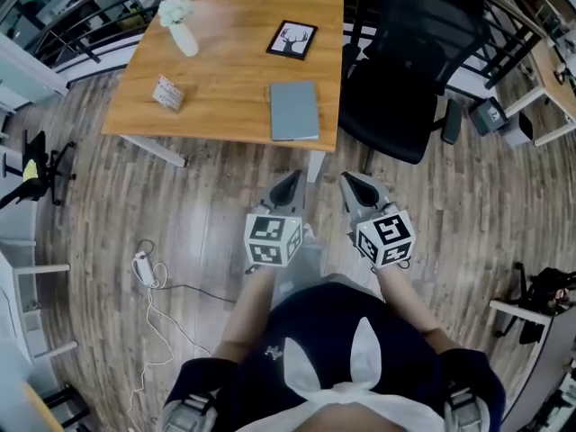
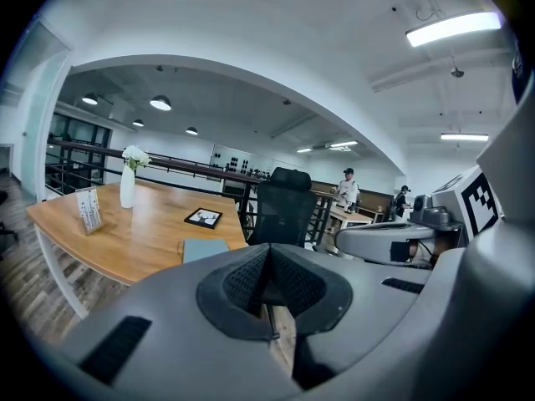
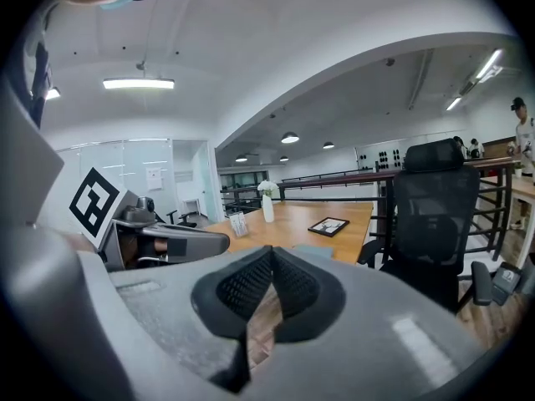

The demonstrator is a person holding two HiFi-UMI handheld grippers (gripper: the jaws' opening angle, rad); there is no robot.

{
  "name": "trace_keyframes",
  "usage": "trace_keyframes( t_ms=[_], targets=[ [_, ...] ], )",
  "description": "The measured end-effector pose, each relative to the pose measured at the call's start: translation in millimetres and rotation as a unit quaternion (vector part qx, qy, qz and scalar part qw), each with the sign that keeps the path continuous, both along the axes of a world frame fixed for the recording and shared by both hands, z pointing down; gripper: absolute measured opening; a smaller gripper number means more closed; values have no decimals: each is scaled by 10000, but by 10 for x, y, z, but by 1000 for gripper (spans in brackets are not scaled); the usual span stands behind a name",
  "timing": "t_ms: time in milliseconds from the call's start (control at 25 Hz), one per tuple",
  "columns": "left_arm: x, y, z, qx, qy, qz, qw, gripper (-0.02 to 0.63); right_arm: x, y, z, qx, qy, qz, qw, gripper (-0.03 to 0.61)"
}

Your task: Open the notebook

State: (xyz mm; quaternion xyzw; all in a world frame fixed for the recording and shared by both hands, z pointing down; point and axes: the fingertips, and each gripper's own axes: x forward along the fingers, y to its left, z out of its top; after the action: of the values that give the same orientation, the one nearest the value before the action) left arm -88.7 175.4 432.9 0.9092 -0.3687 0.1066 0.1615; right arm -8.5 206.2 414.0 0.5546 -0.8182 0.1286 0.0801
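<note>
The grey-blue notebook (image 1: 294,111) lay closed and flat on the light wooden table (image 1: 225,79). It was near the front edge, on the side next to the black mesh office chair (image 1: 400,70). Its cover was plain. Behind it lay a black picture frame (image 1: 292,40) with a drawing of a deer head. Further to the left stood a small card stand (image 1: 168,93), whose print was too small to read. A white vase with white flowers (image 1: 181,27) stood near the far left corner.

The left gripper (image 1: 290,180) and the right gripper (image 1: 353,183) were held side by side in front of the person's body. They were above the wooden plank floor (image 1: 207,214), well apart from the table, and they pointed slightly downward toward it. On both grippers the jaws were pressed together at the tips, with nothing between them. The left one carried a cube with black-and-white square markers (image 1: 272,238), and the right one carried a cube of the same kind (image 1: 385,236).
</note>
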Motion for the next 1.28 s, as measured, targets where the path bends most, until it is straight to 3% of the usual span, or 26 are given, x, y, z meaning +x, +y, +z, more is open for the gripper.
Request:
trace_keyframes(
  t_ms=[520,720,1080,1280],
  targets=[
    [201,-994,211,-87,-194,-28,9998,20,182,-1012,232,-303,-46,1,9995,-2],
    [253,-1173,288,-151,-182,51,9997,132,208,-1205,306,-378,-37,43,9993,-3],
    [389,-1418,437,-314,-385,-107,9987,212,358,-1485,367,-466,-37,-70,9989,-2],
    [456,-1694,444,-392,-553,-418,9968,250,536,-1758,351,-459,-15,-271,9986,-2]
  ],
)
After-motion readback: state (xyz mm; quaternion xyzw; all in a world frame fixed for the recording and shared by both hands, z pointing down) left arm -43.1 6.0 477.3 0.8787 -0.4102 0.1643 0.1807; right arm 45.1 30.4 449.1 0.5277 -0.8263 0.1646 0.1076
